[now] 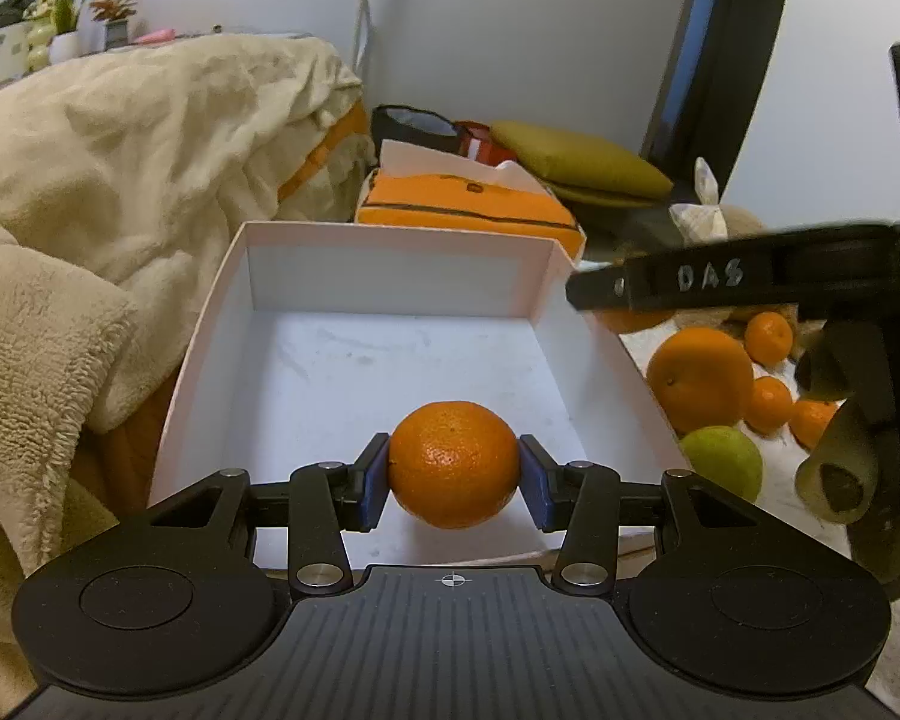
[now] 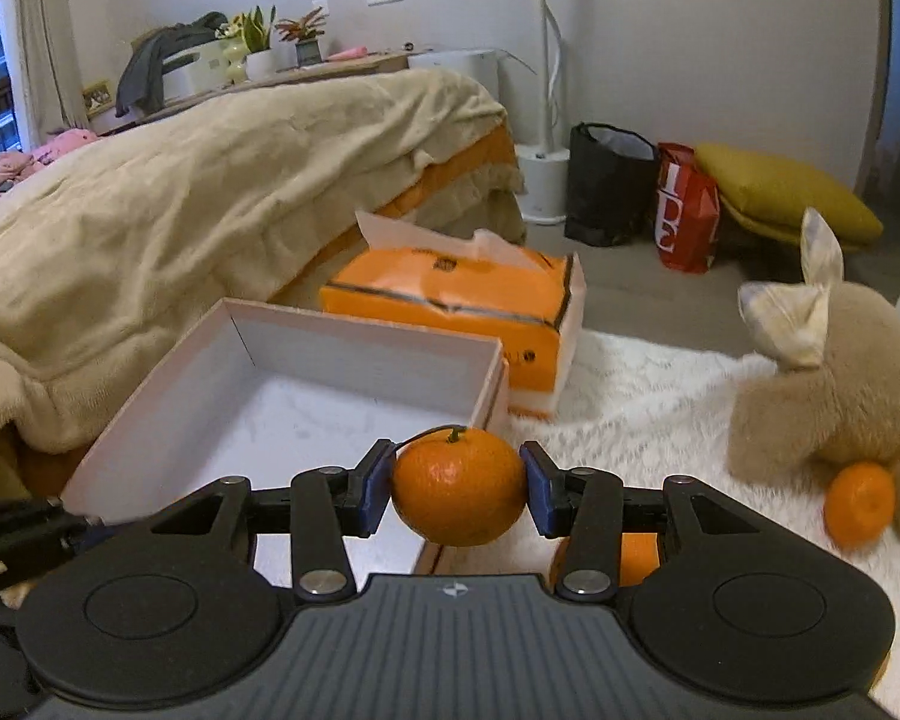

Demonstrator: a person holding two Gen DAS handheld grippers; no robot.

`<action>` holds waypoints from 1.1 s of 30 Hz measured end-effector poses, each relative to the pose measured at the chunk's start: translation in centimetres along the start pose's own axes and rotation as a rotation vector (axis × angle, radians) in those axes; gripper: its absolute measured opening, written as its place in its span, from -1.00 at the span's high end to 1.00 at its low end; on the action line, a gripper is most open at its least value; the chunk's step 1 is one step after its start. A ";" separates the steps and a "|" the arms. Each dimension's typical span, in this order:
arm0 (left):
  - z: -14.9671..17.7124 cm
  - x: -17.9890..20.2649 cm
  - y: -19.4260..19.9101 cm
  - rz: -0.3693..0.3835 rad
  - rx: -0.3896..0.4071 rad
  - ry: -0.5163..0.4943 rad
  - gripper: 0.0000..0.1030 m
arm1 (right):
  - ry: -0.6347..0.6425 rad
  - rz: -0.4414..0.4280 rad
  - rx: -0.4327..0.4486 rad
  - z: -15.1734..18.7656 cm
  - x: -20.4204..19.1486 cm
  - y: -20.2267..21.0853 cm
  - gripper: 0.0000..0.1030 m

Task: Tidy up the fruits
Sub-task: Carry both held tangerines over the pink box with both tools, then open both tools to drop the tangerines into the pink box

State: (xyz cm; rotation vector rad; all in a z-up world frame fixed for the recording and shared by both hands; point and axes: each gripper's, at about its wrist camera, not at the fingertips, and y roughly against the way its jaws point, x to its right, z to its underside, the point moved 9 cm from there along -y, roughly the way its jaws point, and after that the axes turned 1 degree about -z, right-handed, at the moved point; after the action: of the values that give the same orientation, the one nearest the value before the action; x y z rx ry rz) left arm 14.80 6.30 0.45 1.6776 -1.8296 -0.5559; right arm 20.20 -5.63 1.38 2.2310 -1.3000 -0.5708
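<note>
- The left wrist view looks forward and down, close over the white box.
- The right wrist view faces forward from the box's right side.
- Both share the box and the orange tissue pack.

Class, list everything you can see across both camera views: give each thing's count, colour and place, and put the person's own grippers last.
Box: one, white, open, by the bed.
Held mandarins: two, orange, one above the box, one with stem at the box's right edge.
Loose citrus: several, orange, on the white rug.
Green fruit: one, beside the box.
Tissue pack: one, orange, behind the box.
Plush rabbit: one, beige, on the rug.
Blanket: one, cream, on the bed.
Cushions: yellow, by the wall.
Left gripper: black, shut on a mandarin.
Right gripper: black, shut on a mandarin.
</note>
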 end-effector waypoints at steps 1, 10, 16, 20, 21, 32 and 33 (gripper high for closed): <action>-0.1 -0.1 -0.2 -0.001 0.000 0.004 0.03 | 0.002 -0.007 0.007 -0.3 -0.1 0.1 0.13; -2.9 -0.9 -1.7 0.027 0.065 0.114 0.02 | 0.000 -0.064 0.085 -2.7 -1.9 1.9 -0.51; -3.8 -0.8 0.9 0.045 0.184 0.134 0.02 | 0.097 0.072 0.183 -1.9 0.6 6.7 -0.60; -2.8 0.2 1.9 0.057 0.139 0.124 0.02 | 0.119 0.207 0.175 1.7 4.6 9.3 -0.64; -2.2 0.9 2.3 0.073 0.130 0.113 0.02 | 0.113 0.222 0.158 2.9 5.8 9.9 -0.64; 5.0 11.9 4.6 0.279 0.048 -0.060 0.02 | -0.119 0.339 0.061 15.2 17.8 17.7 -0.64; 5.4 12.7 4.4 0.288 0.044 -0.075 0.02 | -0.128 0.351 0.057 16.0 18.3 18.2 -0.64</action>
State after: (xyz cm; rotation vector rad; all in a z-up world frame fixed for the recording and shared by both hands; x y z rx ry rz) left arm 7.56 -6.18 1.12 1.4023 -2.1049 -0.4629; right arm 7.02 -32.76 -2.34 1.9688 -1.7450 -0.5550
